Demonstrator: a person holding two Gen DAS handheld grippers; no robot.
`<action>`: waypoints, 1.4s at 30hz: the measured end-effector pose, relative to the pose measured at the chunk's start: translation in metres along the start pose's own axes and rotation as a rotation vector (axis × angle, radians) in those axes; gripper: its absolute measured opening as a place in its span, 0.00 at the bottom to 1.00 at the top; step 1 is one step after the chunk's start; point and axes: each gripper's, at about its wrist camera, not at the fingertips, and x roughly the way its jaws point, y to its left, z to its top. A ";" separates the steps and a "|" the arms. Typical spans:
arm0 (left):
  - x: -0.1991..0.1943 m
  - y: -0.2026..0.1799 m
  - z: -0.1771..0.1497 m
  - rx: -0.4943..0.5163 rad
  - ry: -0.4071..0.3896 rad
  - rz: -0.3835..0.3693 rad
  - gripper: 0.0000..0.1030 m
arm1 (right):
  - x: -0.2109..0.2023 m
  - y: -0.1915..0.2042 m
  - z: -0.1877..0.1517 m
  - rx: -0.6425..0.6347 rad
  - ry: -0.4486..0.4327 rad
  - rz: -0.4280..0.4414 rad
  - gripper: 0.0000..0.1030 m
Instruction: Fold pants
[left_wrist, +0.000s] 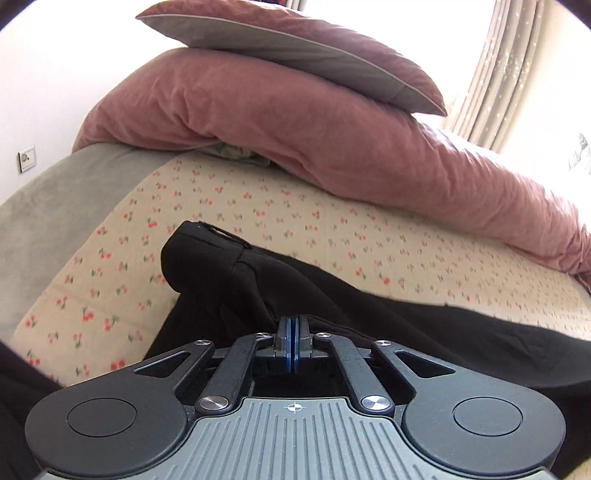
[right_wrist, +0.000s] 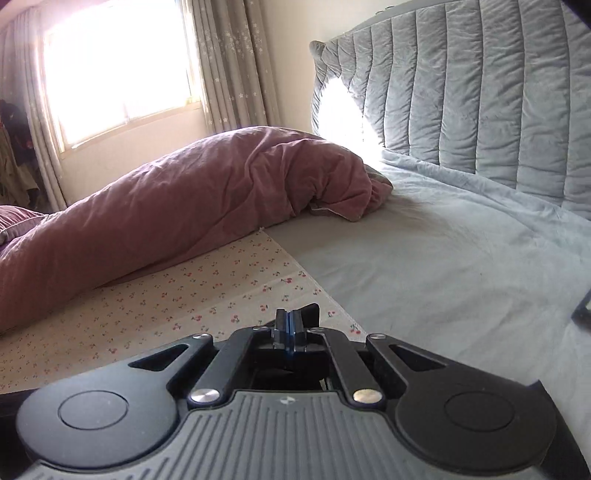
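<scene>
The black pants (left_wrist: 229, 266) lie bunched on the floral sheet (left_wrist: 110, 280) in the left wrist view, one hemmed end humped up ahead of the fingers. My left gripper (left_wrist: 293, 325) is shut on a fold of this black cloth, which spreads to the right and under the tool. In the right wrist view my right gripper (right_wrist: 290, 321) is shut too, and a small tip of the black pants (right_wrist: 311, 314) pokes out beside its pads. The rest of the garment is hidden below that gripper.
A rolled pink duvet (left_wrist: 332, 147) with a pink-and-grey pillow (left_wrist: 295, 48) on top runs along the far side of the bed. A grey quilted headboard (right_wrist: 461, 92) and pale grey sheet (right_wrist: 443, 266) lie to the right. Curtains (right_wrist: 229, 62) frame a bright window.
</scene>
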 end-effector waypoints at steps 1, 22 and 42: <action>-0.002 0.001 -0.011 0.015 0.025 0.015 0.00 | -0.004 -0.007 -0.012 0.009 0.021 -0.009 0.00; -0.040 0.073 -0.087 -0.271 0.103 -0.123 0.29 | -0.078 -0.028 -0.103 0.173 0.025 -0.136 0.45; 0.002 0.079 -0.067 -0.745 0.144 0.024 0.53 | 0.015 0.009 -0.083 0.493 0.333 -0.224 0.00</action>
